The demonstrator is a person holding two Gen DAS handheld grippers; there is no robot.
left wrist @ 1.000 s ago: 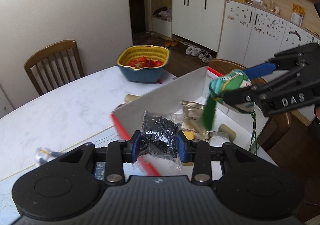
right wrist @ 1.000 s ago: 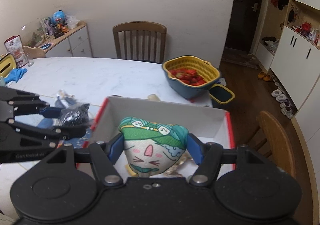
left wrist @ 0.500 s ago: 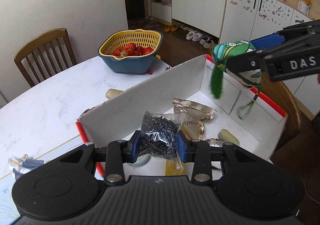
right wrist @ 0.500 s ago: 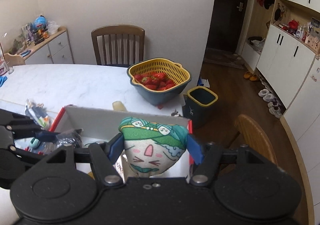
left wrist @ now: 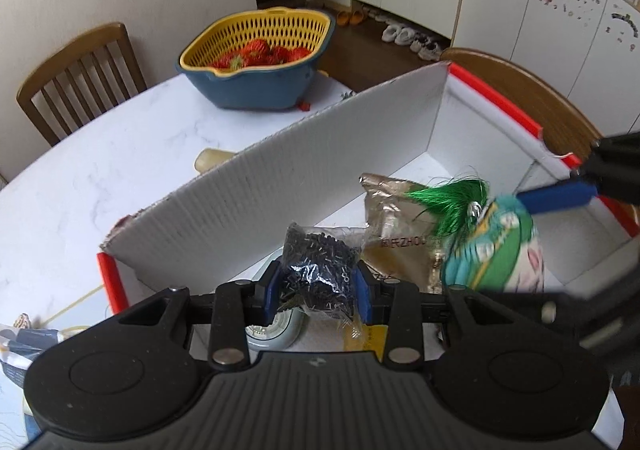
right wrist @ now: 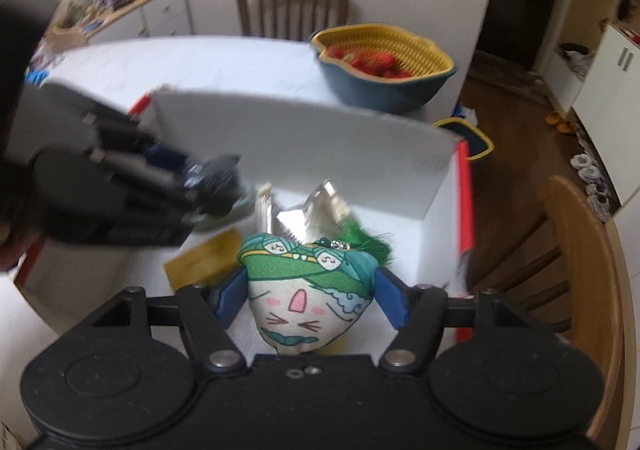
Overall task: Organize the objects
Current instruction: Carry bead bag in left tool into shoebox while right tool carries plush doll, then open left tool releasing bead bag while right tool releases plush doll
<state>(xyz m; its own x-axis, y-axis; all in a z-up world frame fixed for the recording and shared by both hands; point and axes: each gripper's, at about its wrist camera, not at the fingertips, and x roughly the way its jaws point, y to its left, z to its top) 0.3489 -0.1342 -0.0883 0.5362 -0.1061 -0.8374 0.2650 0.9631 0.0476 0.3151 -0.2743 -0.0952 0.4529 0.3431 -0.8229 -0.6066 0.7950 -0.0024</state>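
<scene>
The left tongs (left wrist: 316,292) are clamped narrowly on a clear bag of small black pieces (left wrist: 318,270), held over the near end of a white cardboard box (left wrist: 288,189) on the worktop (left wrist: 100,177). Just right of them, the right tongs (right wrist: 310,296) grip a stuffed cat-face pouch (right wrist: 308,290) with a green tassel (right wrist: 370,240), also above the box interior. A gold foil packet (left wrist: 394,217) lies on the box floor beyond both tongs. Beyond the box's far wall sits a strawberry colander (left wrist: 260,57).
</scene>
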